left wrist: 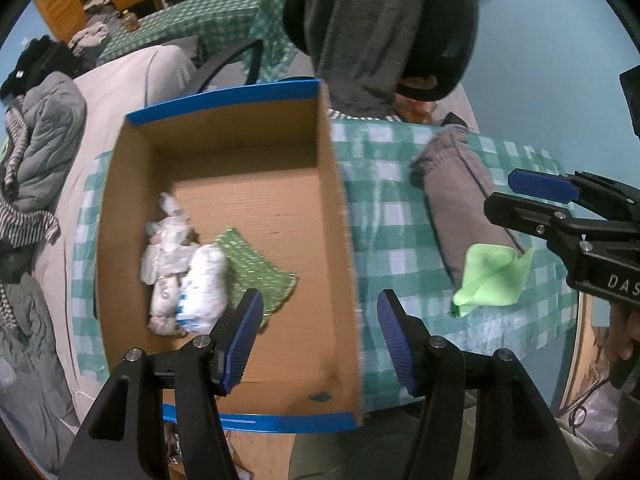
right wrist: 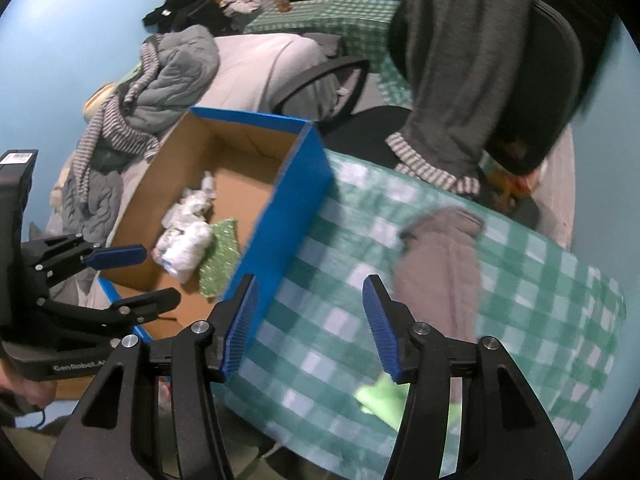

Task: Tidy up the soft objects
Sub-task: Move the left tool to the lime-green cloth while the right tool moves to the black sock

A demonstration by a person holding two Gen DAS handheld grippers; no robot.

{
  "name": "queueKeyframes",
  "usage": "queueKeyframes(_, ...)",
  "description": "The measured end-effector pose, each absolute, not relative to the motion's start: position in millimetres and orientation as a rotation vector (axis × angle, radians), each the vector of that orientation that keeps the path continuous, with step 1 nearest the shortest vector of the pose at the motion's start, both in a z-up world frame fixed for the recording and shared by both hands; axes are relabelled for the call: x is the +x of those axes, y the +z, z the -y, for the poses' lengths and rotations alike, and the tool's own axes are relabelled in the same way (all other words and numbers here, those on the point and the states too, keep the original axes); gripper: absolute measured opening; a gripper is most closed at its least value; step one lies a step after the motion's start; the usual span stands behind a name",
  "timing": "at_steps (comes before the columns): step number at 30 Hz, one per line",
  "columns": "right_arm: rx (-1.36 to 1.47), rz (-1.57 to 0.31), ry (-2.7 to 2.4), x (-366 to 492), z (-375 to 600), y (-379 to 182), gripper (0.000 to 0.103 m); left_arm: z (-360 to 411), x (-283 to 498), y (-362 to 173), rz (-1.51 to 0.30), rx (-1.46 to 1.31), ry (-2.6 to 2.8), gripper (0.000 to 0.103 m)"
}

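Observation:
A cardboard box [left wrist: 340, 208] with blue edges stands on the green checked tablecloth [left wrist: 384, 200]. Inside lie white rolled soft bundles [left wrist: 188, 276] and a green patterned cloth [left wrist: 256, 272]. My left gripper [left wrist: 320, 340] is open and empty over the box's near right corner. To the right of the box lie a folded grey garment [left wrist: 456, 208] and a light green cloth [left wrist: 492, 276]. My right gripper [right wrist: 308, 328] is open and empty above the tablecloth [right wrist: 520, 272], between the box [right wrist: 296, 184] and the grey garment [right wrist: 440, 264]. The green cloth [right wrist: 380, 396] shows partly behind its right finger.
A chair draped with a dark grey hoodie [left wrist: 360, 28] stands behind the table. Piled grey clothes [left wrist: 36, 152] lie on a bed at the left. A second checked table [left wrist: 192, 28] stands farther back.

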State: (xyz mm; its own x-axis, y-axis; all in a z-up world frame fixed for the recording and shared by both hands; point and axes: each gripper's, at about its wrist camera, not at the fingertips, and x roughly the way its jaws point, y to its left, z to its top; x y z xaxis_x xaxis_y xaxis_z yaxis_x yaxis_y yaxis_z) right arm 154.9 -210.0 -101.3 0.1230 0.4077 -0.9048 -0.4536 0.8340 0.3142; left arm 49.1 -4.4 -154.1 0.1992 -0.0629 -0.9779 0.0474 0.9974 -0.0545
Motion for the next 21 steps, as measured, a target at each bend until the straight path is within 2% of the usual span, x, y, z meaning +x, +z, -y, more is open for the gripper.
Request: queueKeyframes(21,0.041,-1.363,0.45,141.1,335.8,-126.3,0.056,101.2,56.0,-177.7,-1.432,0.061,-0.175,0.062)
